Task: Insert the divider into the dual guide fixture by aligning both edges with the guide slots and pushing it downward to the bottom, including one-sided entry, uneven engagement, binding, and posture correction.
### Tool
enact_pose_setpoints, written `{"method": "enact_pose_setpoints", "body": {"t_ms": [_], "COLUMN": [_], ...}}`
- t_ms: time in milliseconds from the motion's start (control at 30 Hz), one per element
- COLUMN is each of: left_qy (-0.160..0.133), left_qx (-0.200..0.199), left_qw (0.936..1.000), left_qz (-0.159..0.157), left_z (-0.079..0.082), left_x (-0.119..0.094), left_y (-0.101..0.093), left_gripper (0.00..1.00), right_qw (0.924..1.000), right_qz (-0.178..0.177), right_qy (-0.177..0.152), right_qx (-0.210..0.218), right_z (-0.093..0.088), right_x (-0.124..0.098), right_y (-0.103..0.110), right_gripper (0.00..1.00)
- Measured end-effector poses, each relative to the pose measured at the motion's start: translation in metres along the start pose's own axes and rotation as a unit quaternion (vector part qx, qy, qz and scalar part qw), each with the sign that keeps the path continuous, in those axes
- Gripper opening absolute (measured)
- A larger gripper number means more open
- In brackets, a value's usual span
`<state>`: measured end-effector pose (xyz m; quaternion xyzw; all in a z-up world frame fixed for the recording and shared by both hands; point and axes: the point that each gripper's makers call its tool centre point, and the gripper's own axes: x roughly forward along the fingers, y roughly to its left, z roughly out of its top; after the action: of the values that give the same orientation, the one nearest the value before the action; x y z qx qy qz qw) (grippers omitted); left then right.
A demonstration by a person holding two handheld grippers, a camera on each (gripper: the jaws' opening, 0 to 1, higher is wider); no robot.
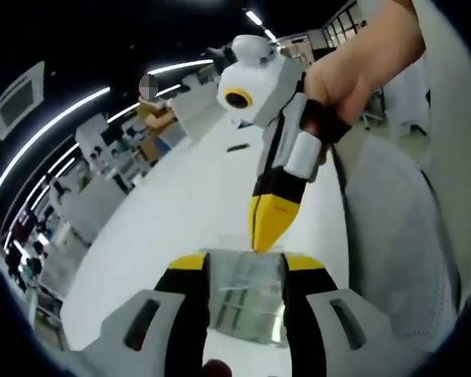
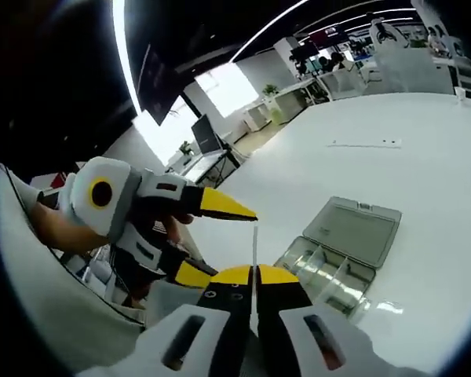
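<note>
A clear compartment box (image 2: 330, 263) lies on the white table, its lid (image 2: 353, 226) folded open on the far side. My right gripper (image 2: 255, 273) is shut on a thin clear divider (image 2: 254, 239) that stands edge-on above its yellow tips, just left of the box. In the left gripper view, the right gripper (image 1: 268, 236) comes down from above in a hand, and its tip meets the far edge of the box (image 1: 247, 302). My left gripper (image 1: 246, 263) is open, and the box shows between its jaws. From the right gripper view, the left gripper (image 2: 231, 243) has its jaws spread, a little short of the box.
The white table (image 2: 361, 157) stretches wide and bare beyond the box. A thin strip (image 2: 361, 144) lies far out on it, and a small dark item (image 1: 237, 147) shows far back. A hand (image 1: 353, 71) holds the right gripper. Desks and shelving stand behind.
</note>
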<state>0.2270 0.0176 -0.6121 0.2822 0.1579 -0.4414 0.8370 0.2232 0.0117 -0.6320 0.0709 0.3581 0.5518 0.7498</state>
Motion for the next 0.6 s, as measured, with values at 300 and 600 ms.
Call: {"method": "enact_pose_setpoints", "body": {"t_ms": [300,600], "left_qy": [0.003,0.009], "left_qx": [-0.031,-0.051], "left_qw": [0.9992,0.9967], "left_qz": [-0.024,-0.063], "left_z": [-0.004,-0.009], "left_x": [-0.004,-0.006], "left_y": [-0.004,-0.016], "left_gripper": [0.30,0.25], "right_qw": [0.9979,0.9908], "right_qz": [0.014,0.029], "right_qy": [-0.002,0.009], "right_qx": [-0.064,-0.131], "right_z": [-0.003,-0.015], "right_x": [-0.003,-0.004], "right_y": [0.005,0.012], "right_gripper": [0.00,0.00]}}
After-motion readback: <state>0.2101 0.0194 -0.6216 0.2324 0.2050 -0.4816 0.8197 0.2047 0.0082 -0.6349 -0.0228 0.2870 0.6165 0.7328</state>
